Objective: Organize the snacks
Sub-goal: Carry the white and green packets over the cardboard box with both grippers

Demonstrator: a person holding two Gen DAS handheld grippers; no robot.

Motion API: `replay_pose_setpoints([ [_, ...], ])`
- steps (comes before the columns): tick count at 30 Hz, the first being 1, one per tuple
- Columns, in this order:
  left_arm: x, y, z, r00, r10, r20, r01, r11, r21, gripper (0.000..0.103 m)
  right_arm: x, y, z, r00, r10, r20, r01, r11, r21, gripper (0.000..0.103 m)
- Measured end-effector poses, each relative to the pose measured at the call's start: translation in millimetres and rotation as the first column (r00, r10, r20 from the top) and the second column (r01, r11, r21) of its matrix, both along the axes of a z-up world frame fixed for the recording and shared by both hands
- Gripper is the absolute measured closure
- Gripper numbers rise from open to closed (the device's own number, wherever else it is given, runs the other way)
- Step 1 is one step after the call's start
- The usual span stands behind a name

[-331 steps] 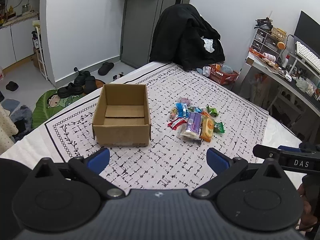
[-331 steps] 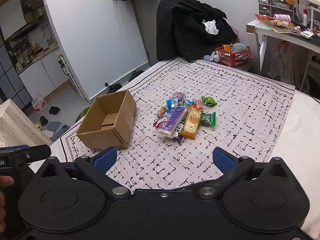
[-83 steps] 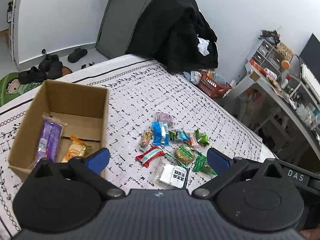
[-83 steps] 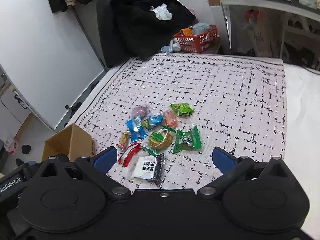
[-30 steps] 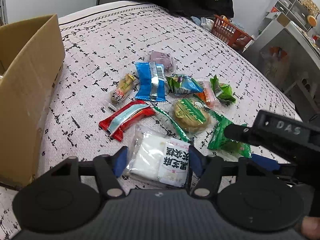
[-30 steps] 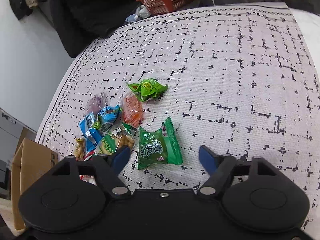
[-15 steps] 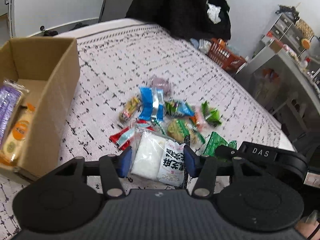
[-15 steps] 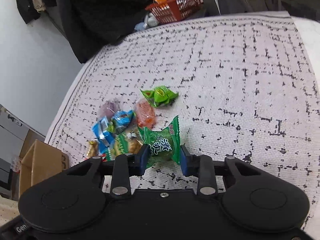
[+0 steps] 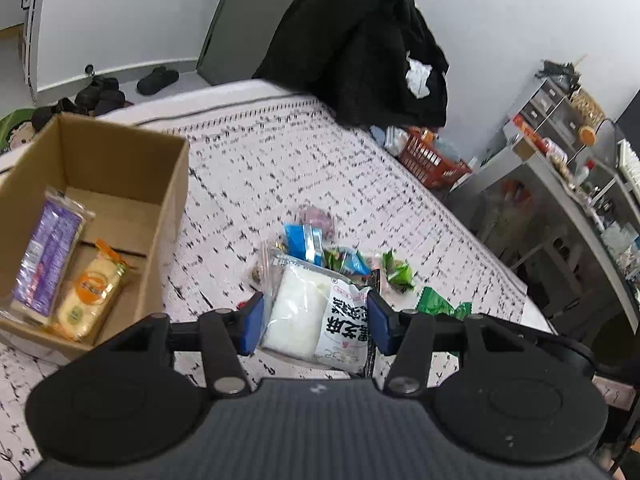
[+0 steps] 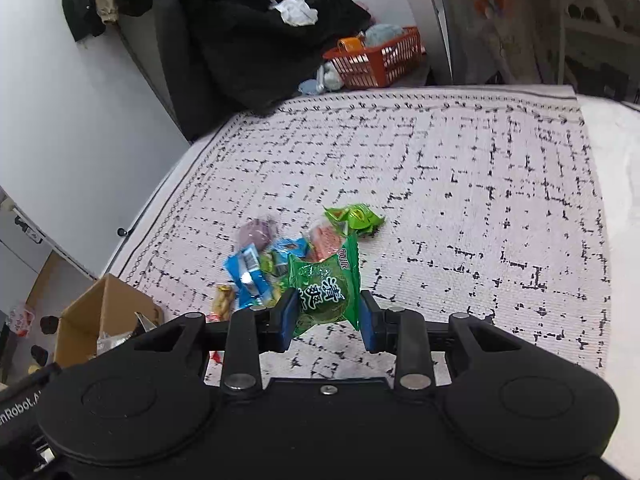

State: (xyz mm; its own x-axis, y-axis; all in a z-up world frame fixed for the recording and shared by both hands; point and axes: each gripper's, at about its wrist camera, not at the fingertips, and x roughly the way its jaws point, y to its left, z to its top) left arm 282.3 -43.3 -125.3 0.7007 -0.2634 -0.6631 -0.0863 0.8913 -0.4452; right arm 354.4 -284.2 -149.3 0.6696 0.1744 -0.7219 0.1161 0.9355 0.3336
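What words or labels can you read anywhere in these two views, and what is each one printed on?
"nRobot.A", cut off by the frame edge: white lettering on the left gripper's body, seen in the right wrist view.
Large black Chinese characters on the white snack pack held in the left gripper: too skewed to read.
White Chinese characters on the green snack packet held in the right gripper: too distorted to read.
Print on the purple packet and orange packet in the cardboard box: too small.

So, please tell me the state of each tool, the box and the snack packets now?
Left tool: shut on white packet.
Right tool: shut on green packet.
Cardboard box: open, holding purple packet and orange packet.
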Motion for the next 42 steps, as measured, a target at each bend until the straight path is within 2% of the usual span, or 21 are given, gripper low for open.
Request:
replay_pose_setpoints([
  [5,-8,15,13,1.0,-0.002,0.027,0.003,0.999,-0.039,0.05,-13,12,17,1.0,-0.004,0.025,0.004,1.0,-0.023,0.072],
  [13,-21,36,33,0.997,0.002,0.076,0.003,0.997,-0.075,0.05,-33,29,45,0.998,-0.006,0.061,0.005,1.0,0.015,0.072],
  [22,-34,60,48,0.994,0.029,0.107,-0.018,0.994,-0.107,0.05,-48,55,68,0.995,0.024,0.102,-0.024,1.0,0.003,0.072],
  [42,-42,104,50,0.987,0.119,0.106,-0.101,0.982,-0.161,0.05,-49,114,81,0.982,0.132,0.131,-0.133,0.991,-0.003,0.072],
])
